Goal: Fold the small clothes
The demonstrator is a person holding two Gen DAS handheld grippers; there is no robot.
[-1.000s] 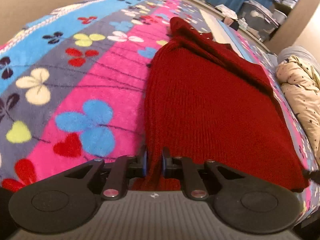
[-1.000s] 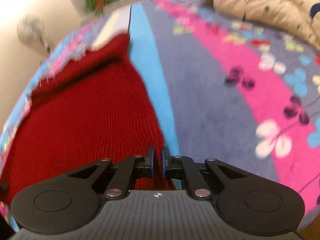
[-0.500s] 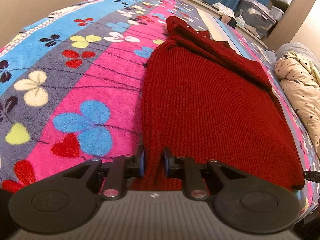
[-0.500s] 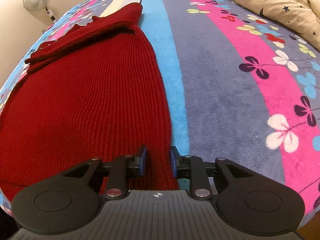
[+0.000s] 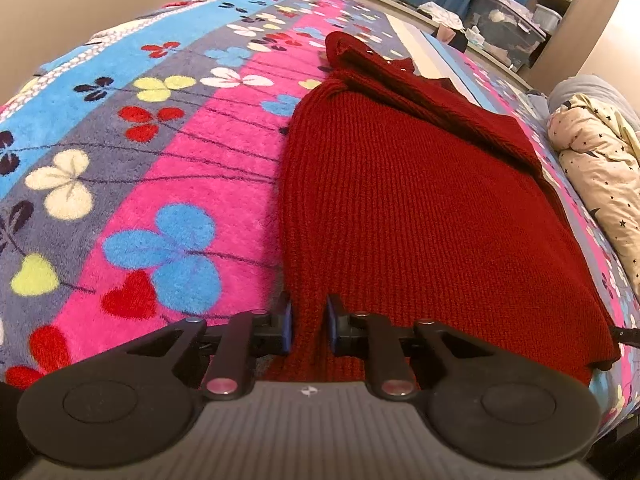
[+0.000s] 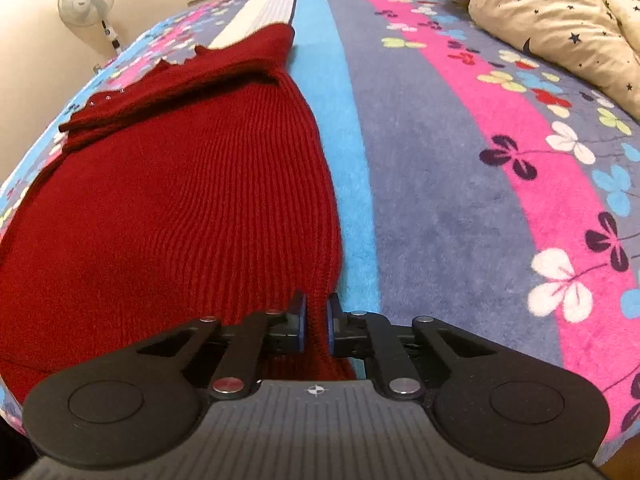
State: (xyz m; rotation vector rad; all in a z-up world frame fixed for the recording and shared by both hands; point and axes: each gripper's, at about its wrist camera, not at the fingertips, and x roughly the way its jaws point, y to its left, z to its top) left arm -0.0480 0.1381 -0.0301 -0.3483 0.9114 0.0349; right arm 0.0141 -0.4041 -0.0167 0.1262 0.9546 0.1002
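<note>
A dark red knitted sweater lies flat on a flowered blanket, its sleeves folded across the far end. My left gripper sits at the sweater's near left corner with the knit edge between its fingers, which stand a little apart. In the right wrist view the same sweater fills the left half. My right gripper is at the near right corner, its fingers closed tight on a bunched strip of the knit.
The bright flowered blanket covers the bed on all sides. A beige star-print quilt lies bunched at the right. A standing fan is by the wall. Storage boxes stand beyond the bed's far end.
Both grippers opened half a second ago over the sweater's near corners. The right one has since closed again on the knit; the left one has stayed slightly apart around the edge.
</note>
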